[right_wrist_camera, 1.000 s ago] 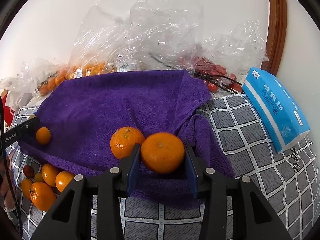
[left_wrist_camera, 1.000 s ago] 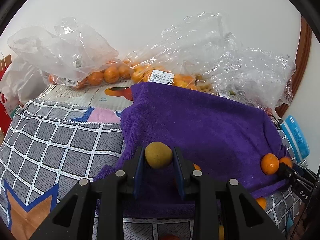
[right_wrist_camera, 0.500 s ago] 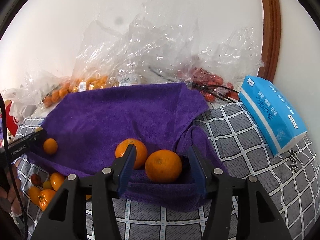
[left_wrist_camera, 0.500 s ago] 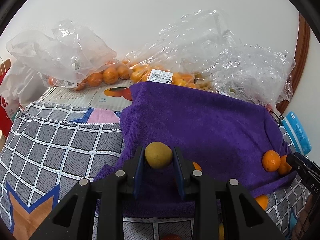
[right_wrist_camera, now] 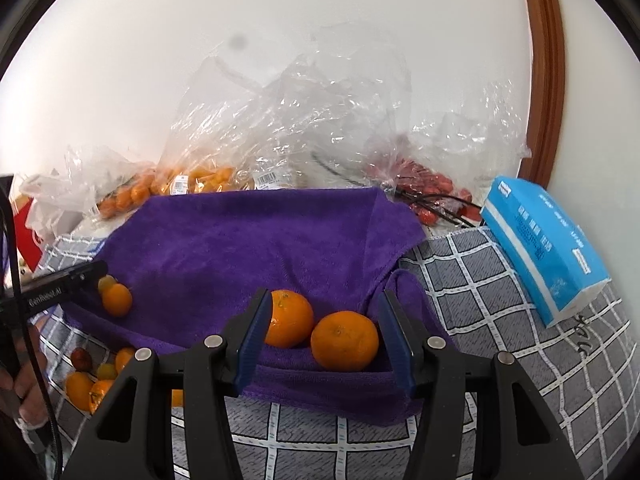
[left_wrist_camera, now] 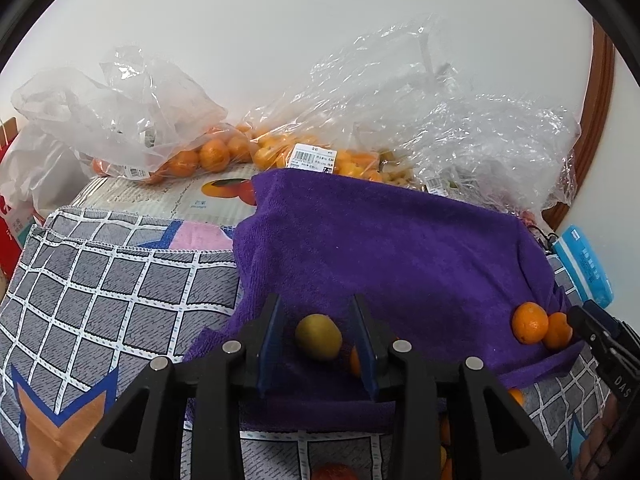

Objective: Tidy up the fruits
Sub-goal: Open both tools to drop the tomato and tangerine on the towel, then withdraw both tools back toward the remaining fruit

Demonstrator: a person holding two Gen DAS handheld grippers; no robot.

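A purple towel [left_wrist_camera: 384, 248] covers the middle of the checked cloth. My left gripper [left_wrist_camera: 318, 340] is open, and a yellow-green fruit [left_wrist_camera: 319, 336] lies loose on the towel between its fingers, beside a small orange [left_wrist_camera: 354, 361]. My right gripper [right_wrist_camera: 325, 340] is open wide above two oranges [right_wrist_camera: 345, 341] [right_wrist_camera: 289, 318] lying side by side on the towel [right_wrist_camera: 256, 240]. In the right wrist view the left gripper tip [right_wrist_camera: 86, 274] sits by the yellow-green fruit [right_wrist_camera: 106, 282] and a small orange [right_wrist_camera: 117, 300]. The two oranges [left_wrist_camera: 530, 322] also show at the right in the left wrist view.
Clear plastic bags of oranges [left_wrist_camera: 208, 154] and red fruit [right_wrist_camera: 428, 192] line the wall behind the towel. A blue tissue pack [right_wrist_camera: 548, 248] lies at the right. Several loose small fruits [right_wrist_camera: 92, 376] sit on the grey checked cloth [left_wrist_camera: 100, 280] in front of the towel's left corner.
My left gripper opened and let the yellow-green fruit down onto the towel. My right gripper opened wider and drew back from the orange it released.
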